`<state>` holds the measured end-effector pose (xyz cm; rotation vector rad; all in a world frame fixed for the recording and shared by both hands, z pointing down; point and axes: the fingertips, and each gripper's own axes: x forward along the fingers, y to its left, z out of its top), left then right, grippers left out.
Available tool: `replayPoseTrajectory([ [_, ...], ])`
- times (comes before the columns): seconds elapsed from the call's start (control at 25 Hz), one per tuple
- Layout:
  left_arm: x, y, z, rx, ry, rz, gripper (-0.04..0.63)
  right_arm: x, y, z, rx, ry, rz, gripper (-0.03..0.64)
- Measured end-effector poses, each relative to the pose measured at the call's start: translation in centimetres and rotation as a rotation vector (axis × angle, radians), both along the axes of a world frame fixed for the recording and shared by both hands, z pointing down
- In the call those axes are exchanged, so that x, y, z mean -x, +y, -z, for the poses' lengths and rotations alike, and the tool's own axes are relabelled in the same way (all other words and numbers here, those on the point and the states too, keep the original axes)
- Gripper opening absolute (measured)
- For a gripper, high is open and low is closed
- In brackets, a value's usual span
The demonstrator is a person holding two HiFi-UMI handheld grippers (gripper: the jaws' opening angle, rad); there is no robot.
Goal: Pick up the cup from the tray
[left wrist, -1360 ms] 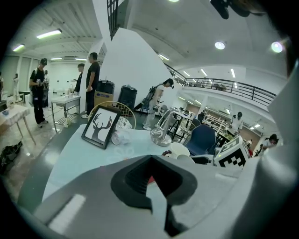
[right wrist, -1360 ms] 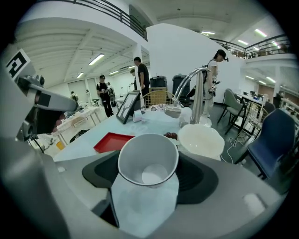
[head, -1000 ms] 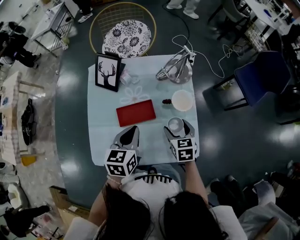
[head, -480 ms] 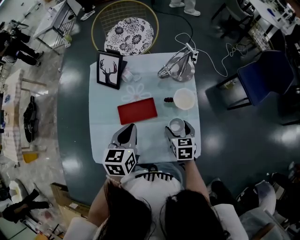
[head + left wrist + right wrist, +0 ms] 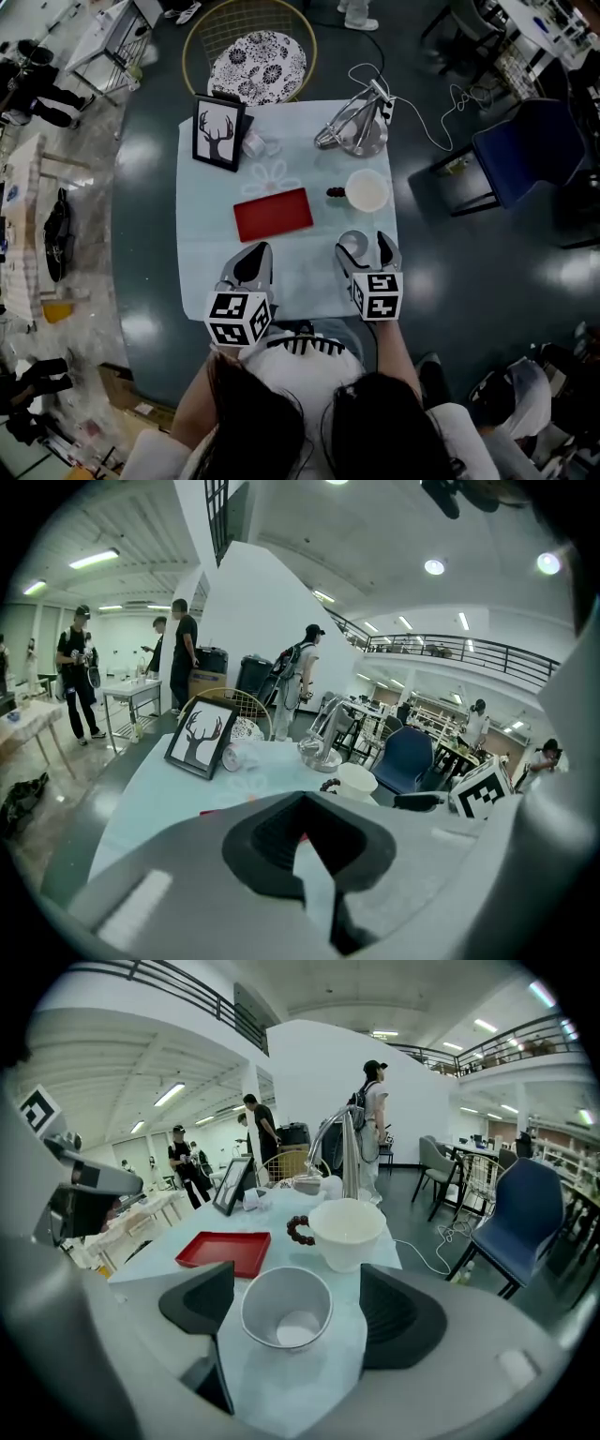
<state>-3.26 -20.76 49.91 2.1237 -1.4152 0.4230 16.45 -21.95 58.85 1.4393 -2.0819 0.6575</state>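
Bracketing cup [image 5: 286, 1312] with right gripper [image 5: 365, 251], jaws wide apart and clear of both its sides, gripping nothing. Standing upright on tabletop [image 5: 206, 244] right of tray [image 5: 273, 214], off it, near edge partly covered by that gripper in head view. Holding left gripper [image 5: 253, 262] closed on nothing, its body masking nearly all of tray in its own view

The person's bare forearms [image 5: 392, 361] reach forward side by side, each holding a grey plastic two-jaw tool topped by a black-and-white marker cube [image 5: 377, 295] — the left gripper [image 5: 253, 261] points ahead with its jaws pressed together, the right gripper [image 5: 366, 246] with its jaws spread wide apart.
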Motion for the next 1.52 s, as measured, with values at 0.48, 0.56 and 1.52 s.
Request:
replayPoseTrajectory([
  [0.48, 0.4, 2.1, 1.1, -0.028, 0.037, -0.007, 0.000, 2.0, 0.1, 9.6, -0.177, -0.101, 0.006, 0.298],
  [0.56, 0.7, 2.7, 1.2, -0.034, 0.049, -0.007, 0.001, 2.2, 0.3, 10.4, -0.176, -0.107, -0.020, 0.205],
  [1.52, 7.8, 21.8, 6.5, -0.196, 0.152, -0.082, 0.000, 10.1, 19.5, 16.8, -0.341, -0.049, -0.186, 0.023],
])
